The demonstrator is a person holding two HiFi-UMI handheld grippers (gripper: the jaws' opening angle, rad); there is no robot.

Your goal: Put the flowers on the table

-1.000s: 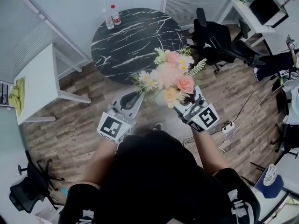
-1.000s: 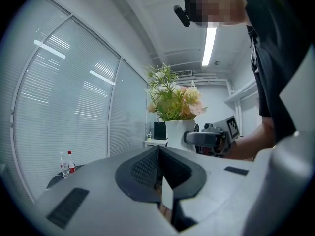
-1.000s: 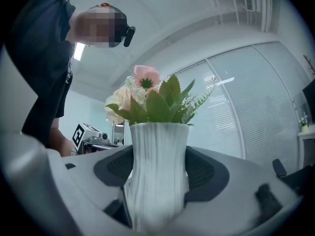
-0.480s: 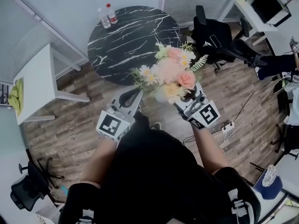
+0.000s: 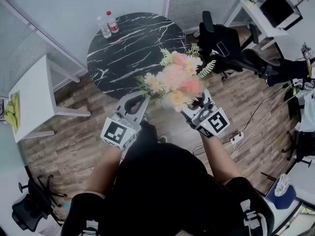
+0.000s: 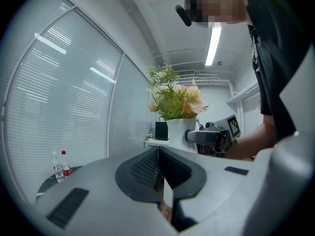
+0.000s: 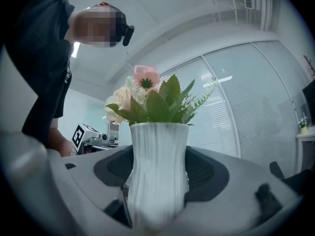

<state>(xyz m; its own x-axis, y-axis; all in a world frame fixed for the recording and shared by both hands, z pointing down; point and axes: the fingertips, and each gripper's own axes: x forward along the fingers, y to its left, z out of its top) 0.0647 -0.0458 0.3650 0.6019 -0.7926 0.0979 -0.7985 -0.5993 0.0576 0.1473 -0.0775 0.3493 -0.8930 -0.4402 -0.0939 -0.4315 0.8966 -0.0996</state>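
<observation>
A white ribbed vase (image 7: 157, 173) with pink, cream and white flowers (image 5: 178, 78) is held upright in the air. My right gripper (image 5: 193, 104) is shut on the vase, its pads pressing both sides. The vase also shows in the left gripper view as a white vase (image 6: 176, 132) to the right. My left gripper (image 5: 135, 103) is shut with nothing between its jaws, just left of the bouquet. The round black marble table (image 5: 128, 48) lies ahead, beyond and left of the flowers.
Two water bottles (image 5: 107, 26) stand at the table's far edge. A white side table (image 5: 29, 97) is at the left. A black office chair (image 5: 221, 45) stands right of the marble table. A power strip (image 5: 237, 135) and cables lie on the wooden floor at the right.
The table and room have shifted left and down in the head view as the person steps nearer. Both grippers and the flowers hold the same pose.
</observation>
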